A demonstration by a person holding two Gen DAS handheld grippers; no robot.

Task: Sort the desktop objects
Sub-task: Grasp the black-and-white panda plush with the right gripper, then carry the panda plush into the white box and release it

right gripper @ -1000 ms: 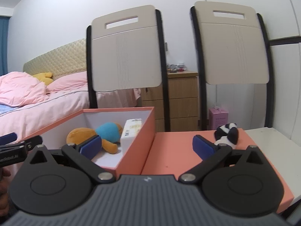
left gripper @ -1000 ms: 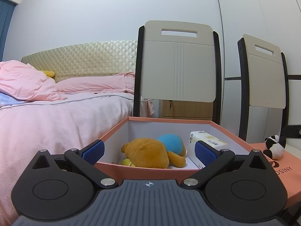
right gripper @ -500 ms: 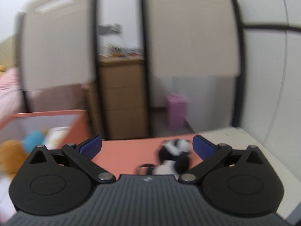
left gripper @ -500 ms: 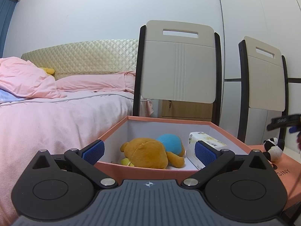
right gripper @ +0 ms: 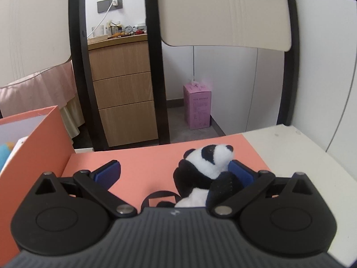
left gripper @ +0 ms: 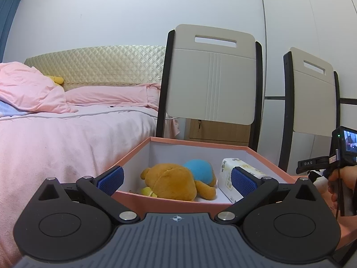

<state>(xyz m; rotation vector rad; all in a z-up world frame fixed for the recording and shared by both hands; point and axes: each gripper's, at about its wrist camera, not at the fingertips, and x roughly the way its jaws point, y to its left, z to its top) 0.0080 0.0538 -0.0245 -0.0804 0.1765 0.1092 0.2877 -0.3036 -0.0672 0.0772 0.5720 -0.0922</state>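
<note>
A small panda plush [right gripper: 206, 169] sits on the salmon box lid [right gripper: 145, 163]. My right gripper [right gripper: 175, 172] is open with the panda between its fingers, close against the right pad [right gripper: 241, 172]. In the left wrist view an open salmon box [left gripper: 178, 201] holds a brown bear plush [left gripper: 171, 183], a blue plush [left gripper: 199, 169] and a white tissue pack [left gripper: 236, 174]. My left gripper [left gripper: 177, 179] is open and empty at the box's near wall. The right gripper's handle [left gripper: 339, 167] and the panda [left gripper: 316, 177] show at the far right.
Two folding chairs [left gripper: 212, 78] [left gripper: 312, 93] stand behind the table. A pink bed [left gripper: 67, 122] lies to the left. A wooden drawer unit [right gripper: 125, 93] and a pink carton [right gripper: 197, 107] stand on the floor beyond. The white table top [right gripper: 301, 151] extends right of the lid.
My right gripper has swung right and moved forward around the panda, which now sits between its open fingers. My left gripper has stayed almost still by the box.
</note>
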